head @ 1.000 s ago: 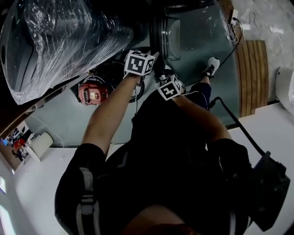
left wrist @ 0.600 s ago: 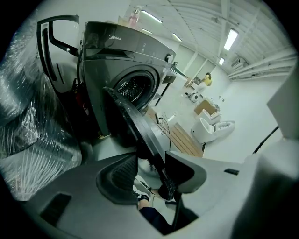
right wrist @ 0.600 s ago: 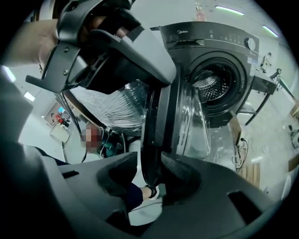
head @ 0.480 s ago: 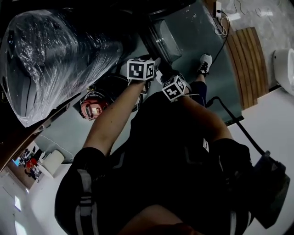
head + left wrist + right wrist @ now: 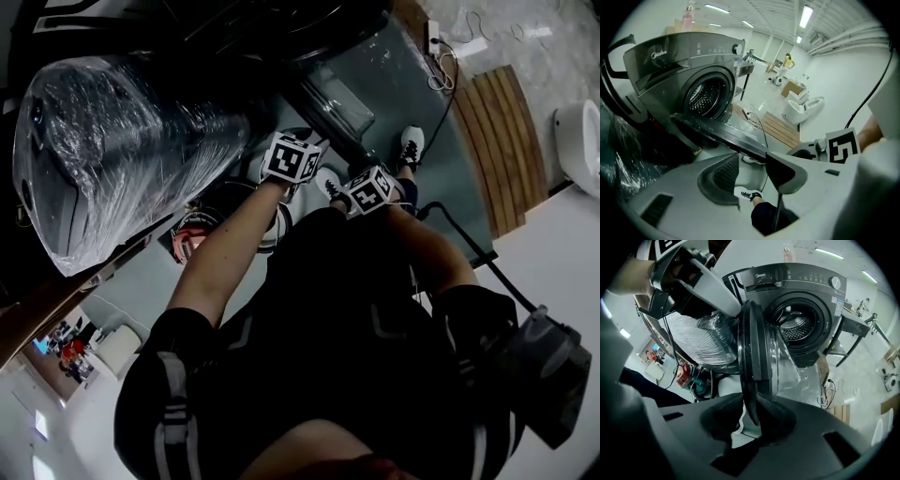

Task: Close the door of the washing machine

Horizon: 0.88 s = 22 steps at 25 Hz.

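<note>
The dark front-loading washing machine (image 5: pixel 801 301) stands with its drum opening (image 5: pixel 799 326) uncovered. Its round glass door (image 5: pixel 757 357) is swung out and faces me edge-on in the right gripper view. The door's rim sits between the pads of my right gripper (image 5: pixel 751 411), whose jaws are closing and touch it on both sides. My left gripper (image 5: pixel 752 176) is open with nothing between its jaws, just this side of the door's edge (image 5: pixel 722 133). In the head view both marker cubes, left (image 5: pixel 289 157) and right (image 5: pixel 372 187), hover by the door (image 5: pixel 333 94).
A bulky thing wrapped in clear plastic (image 5: pixel 122 141) stands to the left of the door. A red power tool (image 5: pixel 192 239) lies on the floor below it. Wooden slats (image 5: pixel 511 141) and a cable (image 5: pixel 469 239) lie to the right. The person's shoes (image 5: pixel 409 145) stand close to the machine.
Both marker cubes have slid right and down in the head view, and the door has swung with them. The plastic-wrapped thing now fills more of the view's left.
</note>
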{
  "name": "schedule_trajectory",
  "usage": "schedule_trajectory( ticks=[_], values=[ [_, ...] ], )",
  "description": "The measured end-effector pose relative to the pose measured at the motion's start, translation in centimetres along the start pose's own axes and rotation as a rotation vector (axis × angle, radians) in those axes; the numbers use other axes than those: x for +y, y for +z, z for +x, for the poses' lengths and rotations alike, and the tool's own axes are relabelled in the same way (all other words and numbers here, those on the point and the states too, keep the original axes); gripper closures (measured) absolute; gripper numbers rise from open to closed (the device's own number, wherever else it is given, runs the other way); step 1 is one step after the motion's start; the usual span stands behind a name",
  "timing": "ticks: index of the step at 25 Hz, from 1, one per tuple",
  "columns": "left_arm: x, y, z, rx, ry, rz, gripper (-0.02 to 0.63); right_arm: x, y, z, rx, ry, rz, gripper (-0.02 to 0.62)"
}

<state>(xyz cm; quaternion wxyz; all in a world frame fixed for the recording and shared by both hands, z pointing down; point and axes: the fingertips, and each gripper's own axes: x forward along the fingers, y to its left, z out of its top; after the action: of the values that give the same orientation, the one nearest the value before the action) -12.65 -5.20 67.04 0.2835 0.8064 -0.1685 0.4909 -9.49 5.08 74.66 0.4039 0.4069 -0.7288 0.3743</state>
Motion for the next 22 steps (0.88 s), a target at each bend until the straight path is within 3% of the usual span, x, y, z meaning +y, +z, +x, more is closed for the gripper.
schedule_trajectory(
  ticks=[7, 14, 22],
  values=[
    [-1.4, 4.2, 1.3, 0.026, 0.008, 0.081, 0.426, -6.2, 0.3, -1.8, 0.008, -0.019, 0.056, 0.509],
    [-3.0, 10.1, 3.2, -0.02, 0.004, 0.152, 0.426, -12.5, 1.4, -2.7, -0.004, -0.029, 0.078, 0.528],
    [-3.0, 14.0, 5.5, 0.007, 0.026, 0.236, 0.426, -18.9, 2.4, -3.4, 0.014, -0.058, 0.099, 0.535]
  ],
)
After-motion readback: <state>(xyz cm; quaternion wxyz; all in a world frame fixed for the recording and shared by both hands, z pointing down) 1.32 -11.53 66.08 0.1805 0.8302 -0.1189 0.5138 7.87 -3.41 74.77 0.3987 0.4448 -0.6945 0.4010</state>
